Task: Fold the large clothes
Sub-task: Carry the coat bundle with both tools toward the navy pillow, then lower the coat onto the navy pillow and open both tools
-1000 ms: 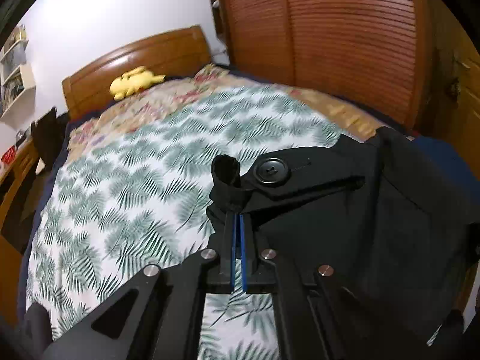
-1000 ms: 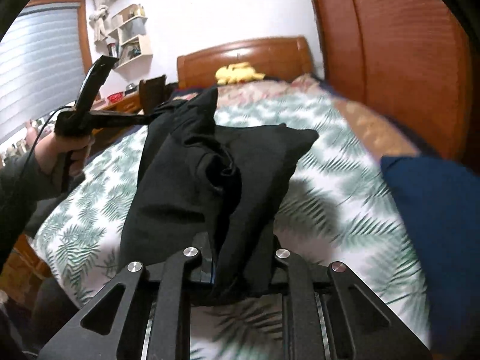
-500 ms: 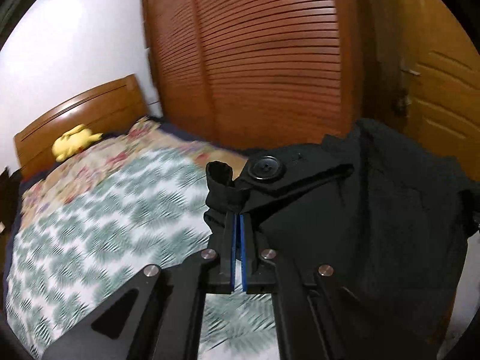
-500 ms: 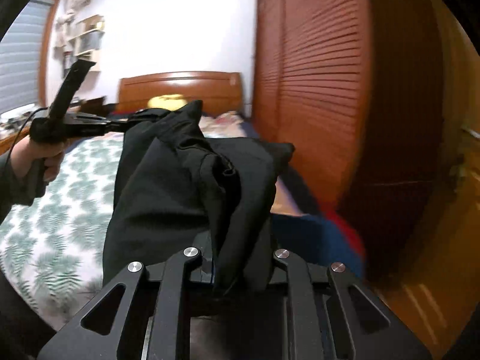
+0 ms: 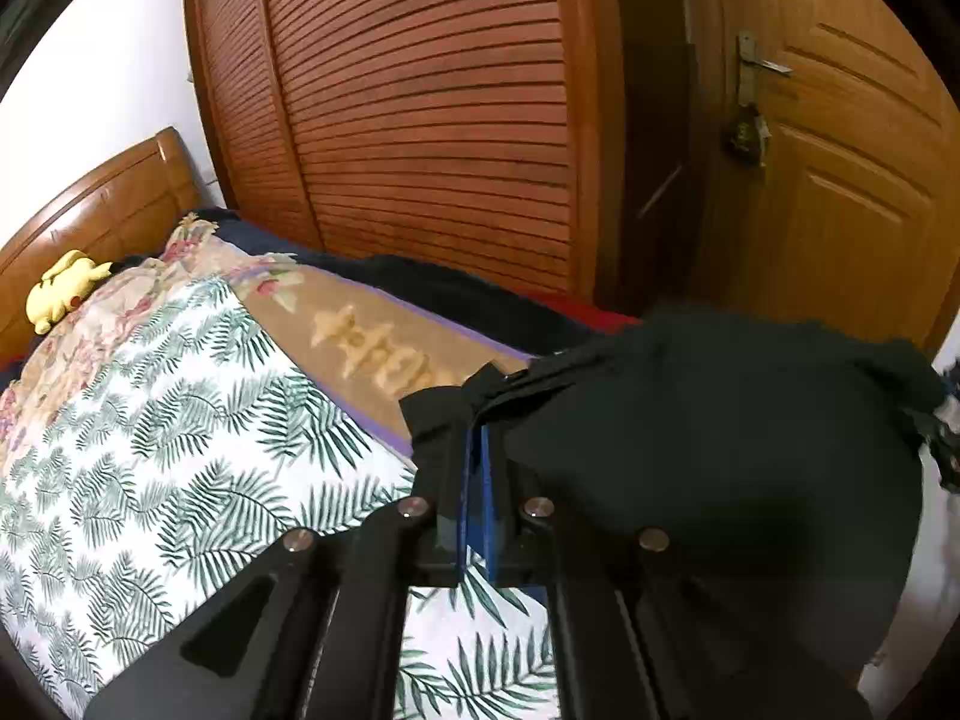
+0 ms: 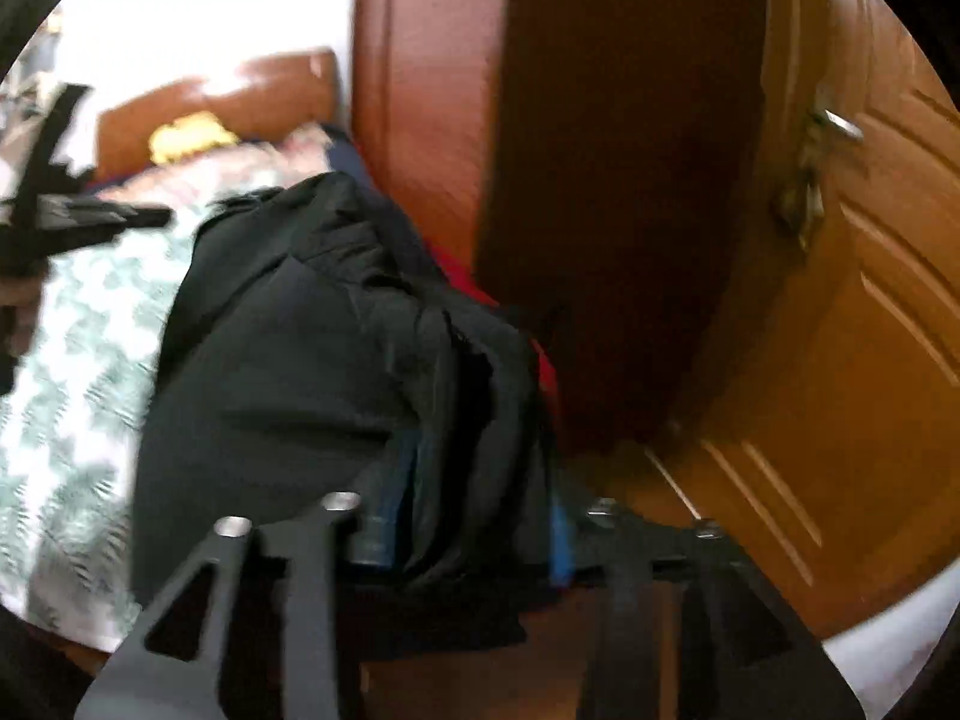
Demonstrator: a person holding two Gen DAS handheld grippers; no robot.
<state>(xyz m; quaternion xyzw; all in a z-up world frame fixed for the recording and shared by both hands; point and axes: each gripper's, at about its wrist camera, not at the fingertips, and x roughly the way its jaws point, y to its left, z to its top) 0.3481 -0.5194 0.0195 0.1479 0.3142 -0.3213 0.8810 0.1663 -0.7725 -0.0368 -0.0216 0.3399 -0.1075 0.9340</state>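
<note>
A large black garment [image 5: 708, 444] hangs between my two grippers above the foot of the bed. My left gripper [image 5: 475, 456] is shut on a folded black edge of it, with the cloth spreading to the right. My right gripper [image 6: 468, 462] is shut on a thick bunch of the same garment [image 6: 288, 360], which drapes to the left over the fingers. The right wrist view is blurred. The left gripper's body [image 6: 66, 222] shows at the far left of that view.
The bed has a white palm-leaf cover [image 5: 150, 432], a tan blanket [image 5: 384, 336] and a yellow plush toy [image 5: 60, 288] by the wooden headboard [image 5: 102, 204]. A slatted wardrobe [image 5: 420, 108] and a wooden door [image 5: 840, 180] stand close on the right.
Both grippers have swung to the right, away from the bed and towards the wardrobe and door, carrying the black garment. The garment's button no longer shows by the left gripper.
</note>
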